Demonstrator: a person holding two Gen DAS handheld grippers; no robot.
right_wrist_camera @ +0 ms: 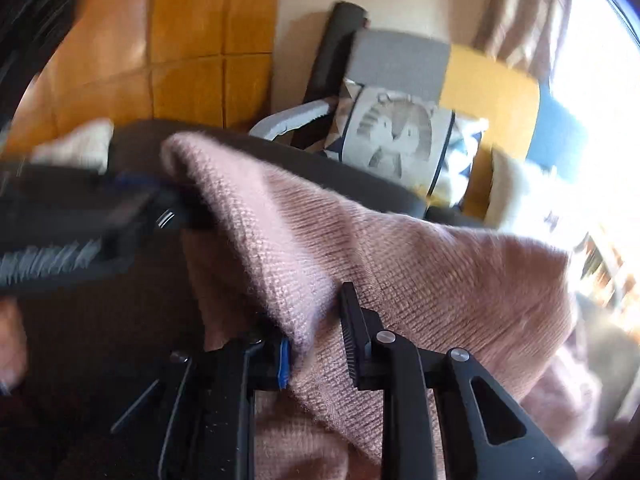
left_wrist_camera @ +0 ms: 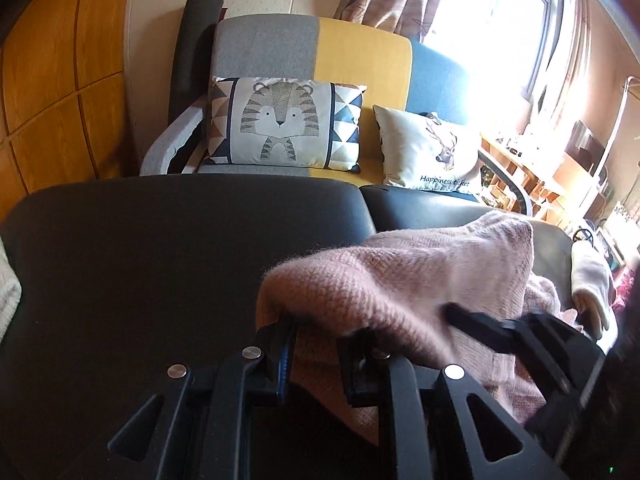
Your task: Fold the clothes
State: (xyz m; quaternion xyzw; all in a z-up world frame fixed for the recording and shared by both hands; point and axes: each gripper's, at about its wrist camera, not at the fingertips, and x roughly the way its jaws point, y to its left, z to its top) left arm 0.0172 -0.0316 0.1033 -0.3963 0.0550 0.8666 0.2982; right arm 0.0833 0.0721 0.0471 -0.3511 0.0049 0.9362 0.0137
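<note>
Both claws grip the same pink knit sweater (left_wrist_camera: 404, 280). From the left wrist, the left claw (left_wrist_camera: 320, 344) sits low in the near centre with a fold of the sweater bunched between its fingers (left_wrist_camera: 276, 356), its jaws closed onto the fabric, which drapes over both tips and rises to a peak toward the right. Just right of it the right claw (left_wrist_camera: 480, 324) reaches in from the near right, its black fingers pushed into the same cloth, though this view does not show how its jaws stand. The sweater lies on the right half of a dark, black padded worktop (left_wrist_camera: 140, 260), which runs out to the left. Beyond the far edge of the worktop stands a sofa (left_wrist_camera: 360, 56) in grey, yellow and blue panels, with a tiger cushion (left_wrist_camera: 280, 124) on the left and a pale deer cushion (left_wrist_camera: 432, 148) on the right, and a bright window (left_wrist_camera: 492, 20) with curtains at the far right. From the right wrist, blurred by motion, the right claw (right_wrist_camera: 316, 344) clamps a ridge of the sweater (right_wrist_camera: 400, 264) between its ribbed fingers (right_wrist_camera: 352, 344), the fabric spreading wide to the right and up toward the far left. At the left the left claw (right_wrist_camera: 176, 204) appears as a dark smear holding the sweater's far-left corner. Behind are the worktop's edge (right_wrist_camera: 132, 136), the tiger cushion (right_wrist_camera: 396, 140) and orange wood panelling (right_wrist_camera: 188, 40).
</note>
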